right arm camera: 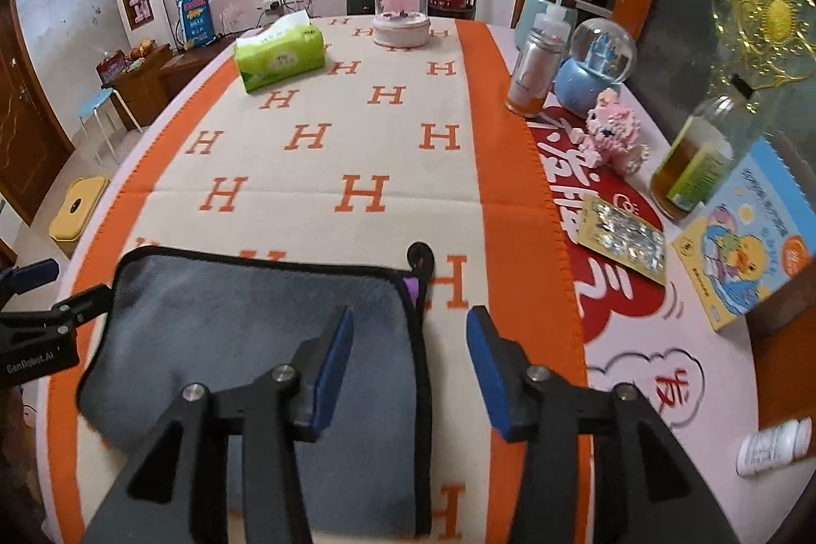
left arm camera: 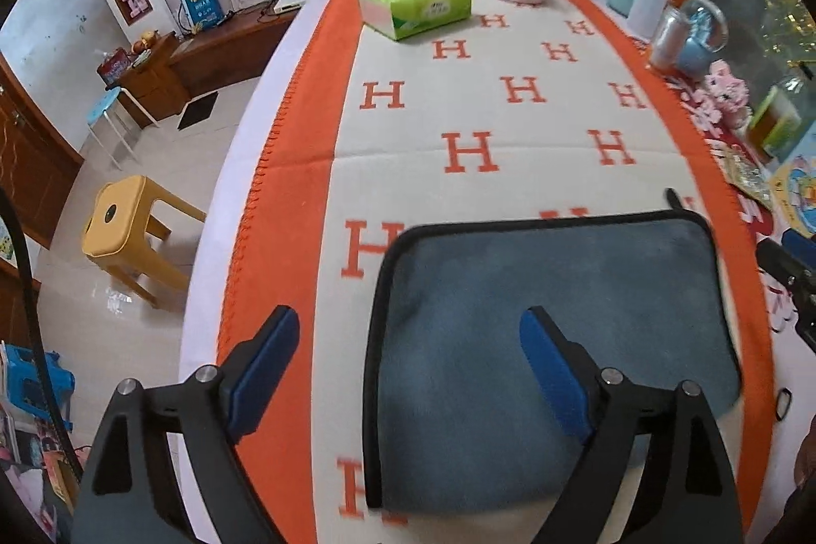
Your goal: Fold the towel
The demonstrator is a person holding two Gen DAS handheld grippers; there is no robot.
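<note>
Black left gripper [left arm camera: 408,335] and right gripper [right arm camera: 410,330], blue-padded fingers [left arm camera: 265,370], silver screws.

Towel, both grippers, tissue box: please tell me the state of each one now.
towel: flat on the blanket, edges aligned, not gripped
left gripper: open, astride the towel's left edge
right gripper: open, astride the towel's right edge
tissue box: opened, tissue sticking out

Bare cloth fills the middle of the frame on the worktop [right arm camera: 357,146], beyond the towel [right arm camera: 245,330], open for passing. At upper left sits a tissue box [right arm camera: 279,57]; bottles [right arm camera: 535,70], a snow globe [right arm camera: 594,70] and a book [right arm camera: 749,243] crowd the right edge.
</note>
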